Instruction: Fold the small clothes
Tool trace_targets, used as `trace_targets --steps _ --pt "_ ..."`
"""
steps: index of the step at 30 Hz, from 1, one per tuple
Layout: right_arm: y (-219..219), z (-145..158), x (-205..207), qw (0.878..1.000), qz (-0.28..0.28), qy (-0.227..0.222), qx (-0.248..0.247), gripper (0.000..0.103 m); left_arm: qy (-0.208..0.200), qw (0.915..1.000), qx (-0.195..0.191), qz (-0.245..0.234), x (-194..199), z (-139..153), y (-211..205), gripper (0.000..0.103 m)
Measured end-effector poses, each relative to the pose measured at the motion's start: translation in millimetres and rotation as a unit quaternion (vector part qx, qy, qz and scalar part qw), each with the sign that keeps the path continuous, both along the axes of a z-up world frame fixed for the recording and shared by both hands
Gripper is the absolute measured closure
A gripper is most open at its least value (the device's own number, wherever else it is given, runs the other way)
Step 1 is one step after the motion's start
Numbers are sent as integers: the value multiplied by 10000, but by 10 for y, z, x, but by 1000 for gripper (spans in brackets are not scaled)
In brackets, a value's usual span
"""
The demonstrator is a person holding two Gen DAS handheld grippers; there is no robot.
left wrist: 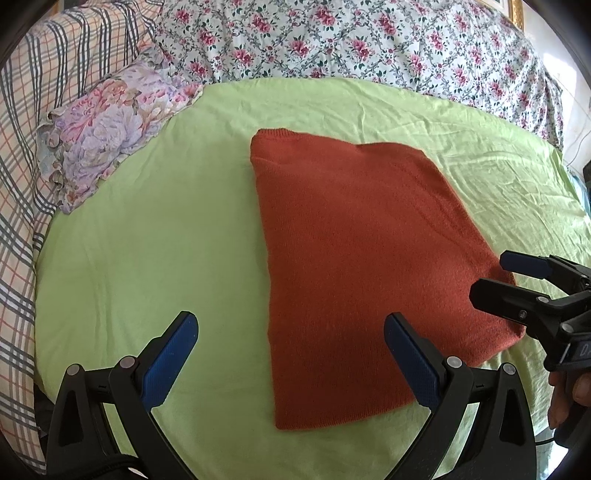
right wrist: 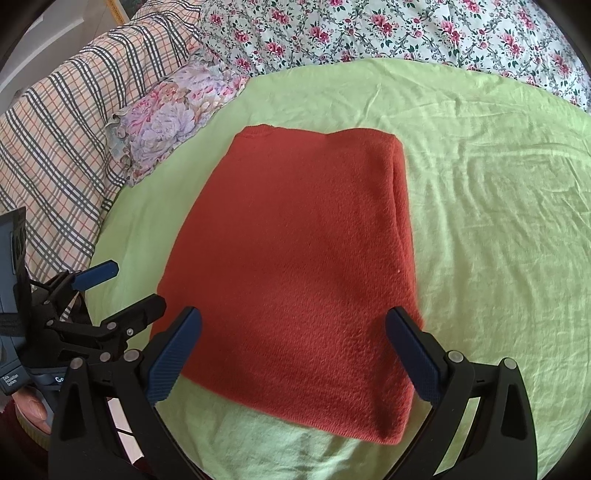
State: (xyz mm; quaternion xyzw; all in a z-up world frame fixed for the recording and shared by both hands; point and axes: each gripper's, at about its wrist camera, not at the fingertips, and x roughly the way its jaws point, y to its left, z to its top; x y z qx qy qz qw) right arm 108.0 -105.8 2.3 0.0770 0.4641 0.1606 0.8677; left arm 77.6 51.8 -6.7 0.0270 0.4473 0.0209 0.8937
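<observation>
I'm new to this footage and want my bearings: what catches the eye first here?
A rust-red knit garment, folded into a rectangle, lies mid-frame on a lime-green sheet. Both grippers, left and right, hang open over its near edge. Behind, a floral quilt and plaid bedding border the sheet.

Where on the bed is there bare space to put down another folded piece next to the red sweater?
Two bare stretches of green sheet: one between the red sweater and the floral pillow, and a wrinkled one on the sweater's other side, bordered by the flowered quilt. The near edge is crowded: the open left gripper and right gripper hover there.
</observation>
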Motion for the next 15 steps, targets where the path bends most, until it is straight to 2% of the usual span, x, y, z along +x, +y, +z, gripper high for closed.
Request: trace_targets --steps 15 --pt "-30 -69 54 10000 -65 27 64 3 5 9999 -32 148 53 -7 59 2"
